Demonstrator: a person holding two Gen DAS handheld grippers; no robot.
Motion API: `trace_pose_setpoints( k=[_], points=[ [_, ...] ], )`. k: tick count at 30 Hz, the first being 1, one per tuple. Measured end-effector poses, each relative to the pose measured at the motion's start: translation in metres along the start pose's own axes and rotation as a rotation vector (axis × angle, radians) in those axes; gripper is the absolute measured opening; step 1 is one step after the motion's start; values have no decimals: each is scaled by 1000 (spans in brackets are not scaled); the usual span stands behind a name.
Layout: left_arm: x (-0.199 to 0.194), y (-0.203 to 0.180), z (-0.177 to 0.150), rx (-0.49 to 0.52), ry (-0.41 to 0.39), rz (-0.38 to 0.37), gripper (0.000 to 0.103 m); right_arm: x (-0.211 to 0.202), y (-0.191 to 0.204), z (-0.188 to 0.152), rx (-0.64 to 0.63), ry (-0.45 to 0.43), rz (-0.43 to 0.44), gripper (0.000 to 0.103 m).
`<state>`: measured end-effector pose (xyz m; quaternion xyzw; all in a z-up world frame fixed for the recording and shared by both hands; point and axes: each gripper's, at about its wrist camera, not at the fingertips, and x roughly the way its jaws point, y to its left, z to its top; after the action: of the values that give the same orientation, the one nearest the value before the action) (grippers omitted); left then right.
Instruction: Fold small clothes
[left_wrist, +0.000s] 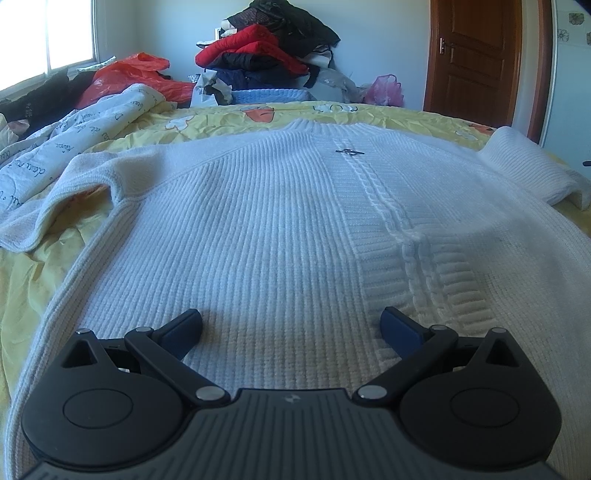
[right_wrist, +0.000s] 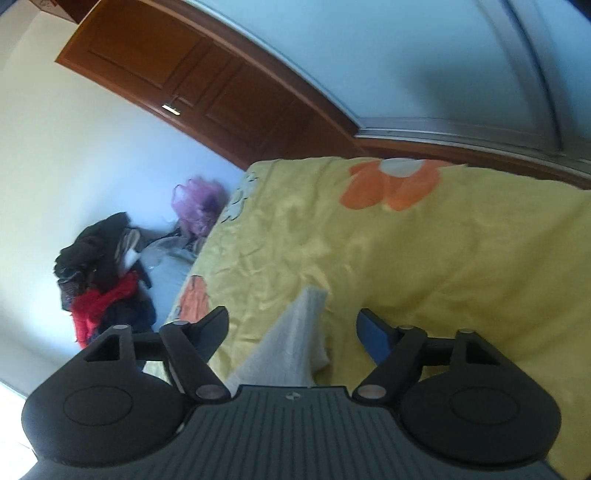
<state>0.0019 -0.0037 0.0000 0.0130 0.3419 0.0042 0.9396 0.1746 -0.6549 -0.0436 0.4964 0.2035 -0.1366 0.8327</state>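
A white ribbed knit sweater (left_wrist: 280, 206) lies spread flat, front up, on a yellow flowered bedsheet (left_wrist: 221, 122). Its sleeves stretch out to the left (left_wrist: 59, 192) and to the right (left_wrist: 524, 166). My left gripper (left_wrist: 291, 325) is open and empty, low over the sweater's hem. In the right wrist view my right gripper (right_wrist: 291, 325) is open, and the end of a white sleeve (right_wrist: 295, 339) lies on the sheet (right_wrist: 424, 266) between its fingers, ungripped.
A pile of red and black clothes (left_wrist: 273, 44) stands beyond the bed's far edge, with red plastic bags (left_wrist: 129, 74) and a printed white quilt (left_wrist: 74, 133) at the left. A brown door (left_wrist: 476, 59) is at the back right. A pink bag (right_wrist: 199, 206) sits by the wall.
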Motion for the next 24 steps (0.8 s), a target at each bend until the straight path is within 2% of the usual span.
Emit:
trace_pose_setpoints(
  k=[3, 6, 8, 12, 14, 17, 20, 24],
  points=[
    [0, 0, 0, 0, 0, 0, 103, 19, 8, 0, -25, 27, 4, 55],
    [1, -2, 1, -1, -1, 8, 103, 25, 22, -1, -81, 23, -41, 27],
    [0, -5, 1, -5, 1, 19, 103, 17, 25, -5, -110, 3, -52, 23],
    [-1, -5, 7, 18, 21, 21, 103, -21, 48, -12, -205, -63, -1, 19],
    [-3, -3, 18, 28, 22, 10, 103, -42, 71, -18, -265, -89, 51, 19],
    [-16, 10, 37, -23, -64, -21, 103, -80, 116, -36, -363, -104, 179, 18],
    [-20, 23, 54, -72, -110, -64, 103, -109, 162, -74, -457, -70, 313, 17],
    [-13, 40, 64, -170, -100, -115, 103, -106, 200, -150, -530, 81, 429, 17]
  ],
)
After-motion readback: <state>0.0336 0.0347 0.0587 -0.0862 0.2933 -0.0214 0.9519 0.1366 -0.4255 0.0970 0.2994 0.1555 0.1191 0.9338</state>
